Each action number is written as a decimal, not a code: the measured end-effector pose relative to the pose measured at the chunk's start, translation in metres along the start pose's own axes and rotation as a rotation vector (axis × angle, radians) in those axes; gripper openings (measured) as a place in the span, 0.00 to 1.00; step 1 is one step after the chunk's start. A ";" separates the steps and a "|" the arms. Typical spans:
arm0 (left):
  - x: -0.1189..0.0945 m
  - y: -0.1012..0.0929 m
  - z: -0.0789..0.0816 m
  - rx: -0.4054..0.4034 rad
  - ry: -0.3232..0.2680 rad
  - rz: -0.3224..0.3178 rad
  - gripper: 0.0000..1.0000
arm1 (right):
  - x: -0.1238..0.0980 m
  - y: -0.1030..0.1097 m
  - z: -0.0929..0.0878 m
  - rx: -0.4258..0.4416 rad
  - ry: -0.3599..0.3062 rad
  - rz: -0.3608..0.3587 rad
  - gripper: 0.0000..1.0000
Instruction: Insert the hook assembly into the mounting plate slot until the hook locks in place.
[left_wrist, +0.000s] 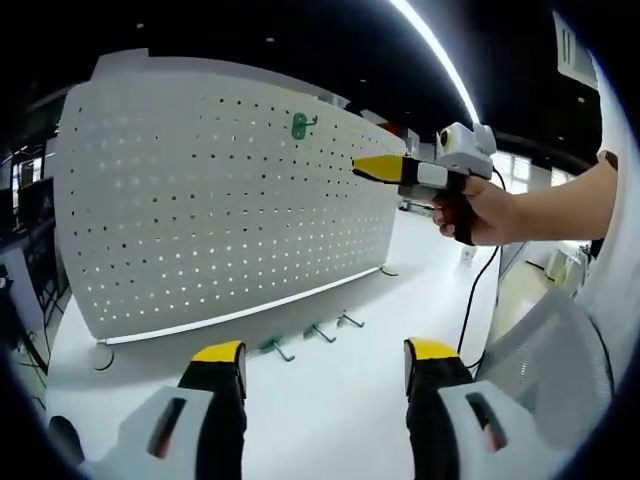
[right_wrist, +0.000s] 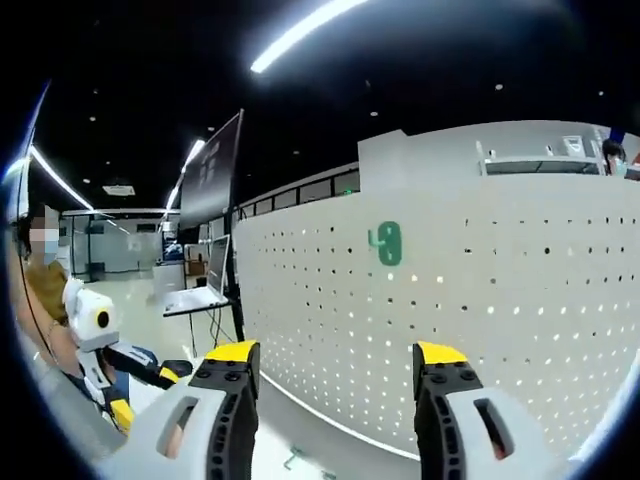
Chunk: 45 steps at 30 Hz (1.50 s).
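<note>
Both grippers gape empty: left gripper (left_wrist: 325, 365) above three spare hooks (left_wrist: 312, 338) on the table (left_wrist: 330, 420), right gripper (right_wrist: 335, 365) facing the pegboard (right_wrist: 450, 320), green hook (right_wrist: 388, 243) mounted

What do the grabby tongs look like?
Each tongs has two black jaws with yellow tips and pale grey bodies with dark slots: left tongs, right tongs. A black cable hangs from the right one's black handle.

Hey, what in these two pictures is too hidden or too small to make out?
- Green hook on the white perforated pegboard, left gripper view: too small to tell if it is locked.
- Right gripper, left gripper view: seen side-on, jaw state unclear.
- Loose green hooks on the white table, right gripper view: cut off by the edge.
</note>
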<state>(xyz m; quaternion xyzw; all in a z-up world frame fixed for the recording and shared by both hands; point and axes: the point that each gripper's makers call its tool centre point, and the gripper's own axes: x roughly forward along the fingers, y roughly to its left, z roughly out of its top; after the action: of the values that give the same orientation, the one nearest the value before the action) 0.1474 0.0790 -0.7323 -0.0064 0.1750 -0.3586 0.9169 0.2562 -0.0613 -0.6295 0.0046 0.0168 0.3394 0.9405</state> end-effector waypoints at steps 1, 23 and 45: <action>0.000 0.000 0.000 0.002 0.000 0.001 0.66 | -0.003 0.000 -0.002 0.000 0.002 -0.003 0.61; 0.002 0.002 -0.005 -0.001 0.008 0.001 0.67 | -0.053 0.004 -0.057 0.024 0.124 0.000 0.63; 0.006 0.003 -0.013 -0.002 0.032 -0.005 0.67 | -0.101 0.003 -0.110 0.044 0.295 0.016 0.63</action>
<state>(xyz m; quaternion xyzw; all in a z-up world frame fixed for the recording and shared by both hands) 0.1495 0.0788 -0.7466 -0.0018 0.1900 -0.3607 0.9131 0.1725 -0.1241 -0.7368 -0.0247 0.1623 0.3436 0.9246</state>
